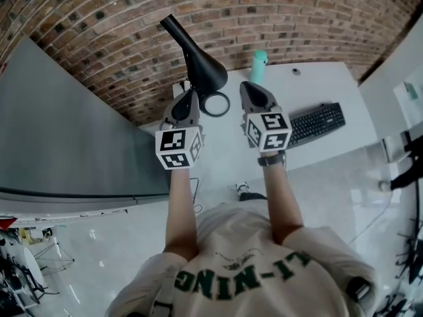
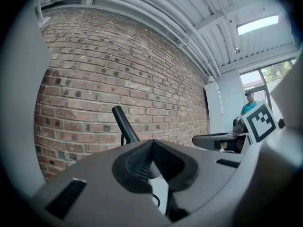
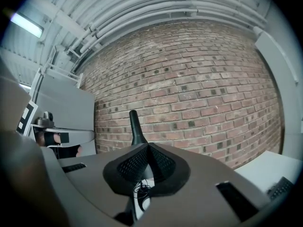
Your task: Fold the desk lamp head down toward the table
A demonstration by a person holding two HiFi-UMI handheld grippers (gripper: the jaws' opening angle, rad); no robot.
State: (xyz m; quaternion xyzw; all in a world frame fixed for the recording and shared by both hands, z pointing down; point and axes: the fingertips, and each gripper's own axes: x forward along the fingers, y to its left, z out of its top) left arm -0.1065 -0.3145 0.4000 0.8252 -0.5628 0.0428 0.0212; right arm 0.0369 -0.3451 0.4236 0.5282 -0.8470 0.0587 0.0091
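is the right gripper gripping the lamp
No, the jaws of the right gripper are together on nothing; the desk lamp stands beyond them.

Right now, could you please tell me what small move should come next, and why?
Probably open the right tool and ease it toward the lamp head: it and the left tool are shut and empty, short of the head, which tilts upward.

Two grippers [image 1: 192, 92] [image 1: 247, 86], one desk lamp [image 1: 200, 66], one keyboard [image 1: 318, 123], seemingly one bottle [image 1: 258, 65].

White table [image 1: 317, 88] occupied the upper right of the frame. On it: black desk lamp [image 1: 198, 61] at left, teal bottle [image 1: 258, 65], black keyboard [image 1: 317, 123].
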